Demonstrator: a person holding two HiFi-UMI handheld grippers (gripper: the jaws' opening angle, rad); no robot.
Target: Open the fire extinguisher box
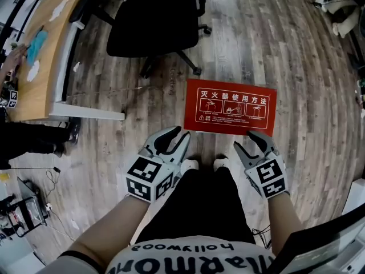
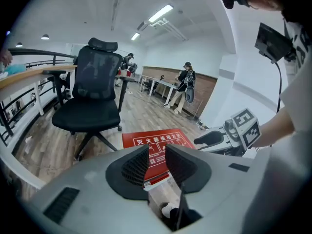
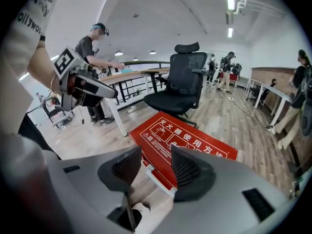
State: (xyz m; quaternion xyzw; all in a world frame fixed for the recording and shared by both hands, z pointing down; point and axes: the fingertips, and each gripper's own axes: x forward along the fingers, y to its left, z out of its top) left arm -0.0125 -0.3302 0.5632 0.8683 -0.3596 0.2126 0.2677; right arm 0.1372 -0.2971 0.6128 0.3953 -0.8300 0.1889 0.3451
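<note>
Your white T-shirt (image 1: 188,260) with black lettering, black trousers (image 1: 197,207), white shoes (image 1: 189,164), your pale grey left gripper (image 1: 181,133) and right gripper (image 1: 244,140), black ribbed pads (image 2: 136,165), black-and-white marker cubes (image 1: 149,177)

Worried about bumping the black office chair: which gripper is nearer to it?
Left. The left gripper is by the near left corner of the red box, toward the chair; the right gripper is by the box's near edge, farther right.

fire extinguisher box (image 1: 230,107): smooth red, slight sheen | floor (image 1: 296,50): matt wood planks | chair (image 1: 151,16): black cloth
</note>
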